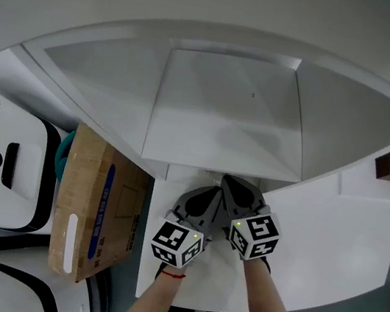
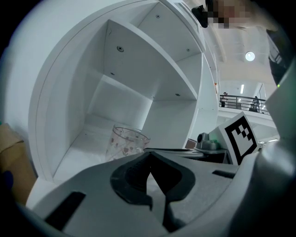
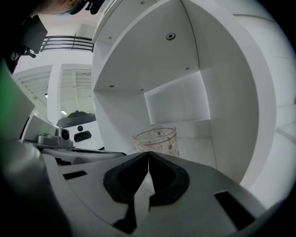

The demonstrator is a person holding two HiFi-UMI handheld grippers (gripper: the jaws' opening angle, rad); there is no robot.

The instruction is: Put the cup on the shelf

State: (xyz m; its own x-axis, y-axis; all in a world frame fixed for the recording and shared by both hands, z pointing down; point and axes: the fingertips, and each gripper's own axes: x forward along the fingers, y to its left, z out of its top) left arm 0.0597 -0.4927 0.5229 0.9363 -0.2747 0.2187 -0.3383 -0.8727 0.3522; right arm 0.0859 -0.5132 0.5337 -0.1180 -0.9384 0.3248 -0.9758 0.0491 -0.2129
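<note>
– Logging item one: cup [image 2: 127, 141]. Position?
– Clear glass with small red marks. It stands upright on the floor of the bottom compartment of the shelf [image 2: 138, 55], toward the back. Nothing touches it.
– Item two: left hand-held gripper [image 2: 149, 156].
– Jaws pressed together, nothing between them. The tips point toward the cup, short of it and apart from it.
– Item three: right hand-held gripper [image 3: 148, 153].
– Same entry: jaws together, empty. The cup shows just beyond the tips, slightly to their right.
– Relation of the two?
– Side by side in the head view, close together at the front, at the shelf's open edge. A red band [image 1: 173, 274] sits on the left wrist.
– Other stock?
– Cardboard box [image 1: 101, 202] left of the shelf, with a blue strip on top. White machine [image 1: 7, 163] with black trim, further left. White tabletop [image 1: 336, 244] below the grippers.
</note>
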